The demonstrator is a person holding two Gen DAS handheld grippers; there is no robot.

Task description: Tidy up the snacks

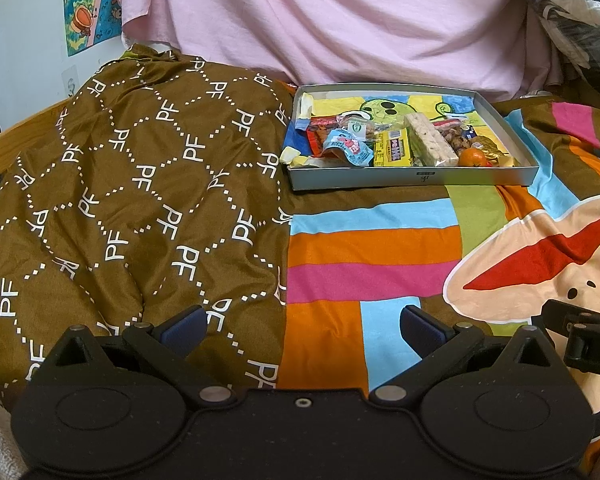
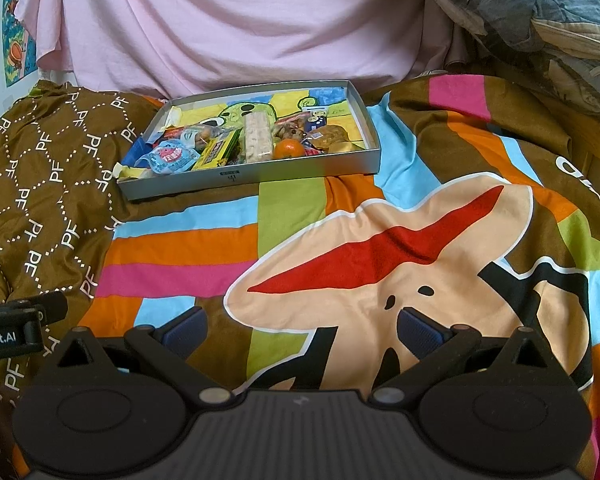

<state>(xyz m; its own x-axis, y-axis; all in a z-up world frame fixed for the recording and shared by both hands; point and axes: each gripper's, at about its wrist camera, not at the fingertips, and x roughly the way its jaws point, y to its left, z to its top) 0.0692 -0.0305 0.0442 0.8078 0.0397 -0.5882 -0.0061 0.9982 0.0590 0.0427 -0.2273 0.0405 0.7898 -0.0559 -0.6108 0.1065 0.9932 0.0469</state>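
A shallow grey box (image 1: pixel 412 178) (image 2: pixel 236 178) lies on the bed and holds several snacks: a white rice-cracker bar (image 1: pixel 430 140) (image 2: pixel 256 136), a small orange (image 1: pixel 473 157) (image 2: pixel 288 148), a yellow packet (image 1: pixel 392 148) (image 2: pixel 216 150), a blue-and-pink pouch (image 1: pixel 346 146) (image 2: pixel 170 156) and brown pastries (image 2: pixel 332 136). My left gripper (image 1: pixel 302 326) is open and empty, well in front of the box. My right gripper (image 2: pixel 302 326) is open and empty, also well short of the box.
A brown "PF" patterned cover (image 1: pixel 120 200) bulges at the left. A bright striped sheet with a cartoon face (image 2: pixel 380 260) covers the near bed. Pink cloth (image 1: pixel 340 20) hangs behind the box. Bagged clothes (image 2: pixel 540 20) are piled at the far right.
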